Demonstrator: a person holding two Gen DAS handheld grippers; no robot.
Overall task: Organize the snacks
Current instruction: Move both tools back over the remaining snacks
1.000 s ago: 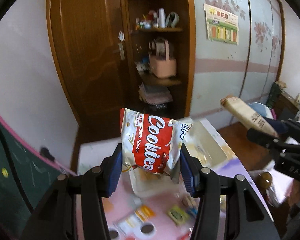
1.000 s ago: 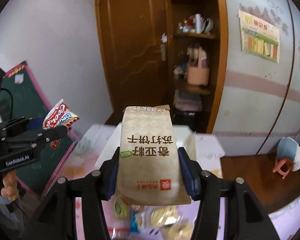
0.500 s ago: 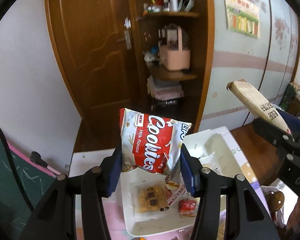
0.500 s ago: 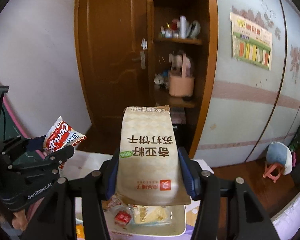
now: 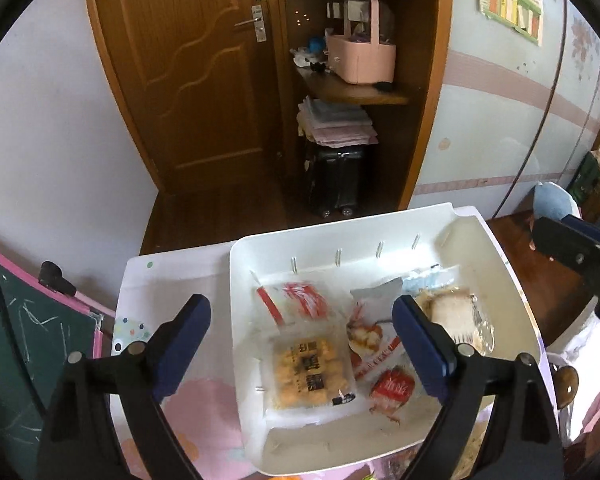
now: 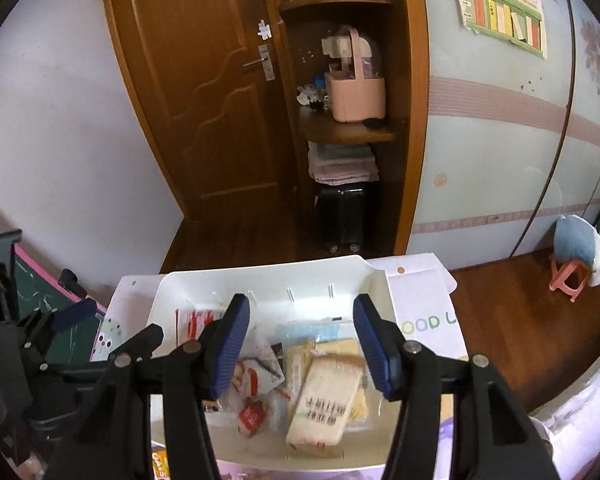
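My left gripper (image 5: pixel 302 330) hangs over the white bin (image 5: pixel 340 232), its jaws opening wide with nothing between them. Below it in the bin lies a blurred red-and-white Coolies bag (image 5: pixel 300 300), also visible as the Coolies bag (image 6: pixel 198 320) in the right wrist view. My right gripper (image 6: pixel 302 340) stands open over the same bin (image 6: pixel 260 276). The beige cracker bag (image 6: pixel 324 400) lies tilted on the other snacks beneath it, clear of the pads. One right gripper finger (image 5: pixel 572 248) shows at the right edge of the left wrist view. The left gripper (image 6: pixel 112 324) shows at the left of the right wrist view.
The bin also holds a yellow biscuit pack (image 5: pixel 308 372), a small red pack (image 5: pixel 392 388) and a wrapped bread slice (image 5: pixel 452 316). It stands on a table with a pink patterned cover (image 5: pixel 172 280). A green chalkboard (image 5: pixel 20 340) leans at the left, and a stool (image 6: pixel 576 256) stands at the right.
Both grippers came down and forward over the bin. The left one opened and let go of the Coolies bag. The beige bag left the right gripper's pads and dropped into the bin.
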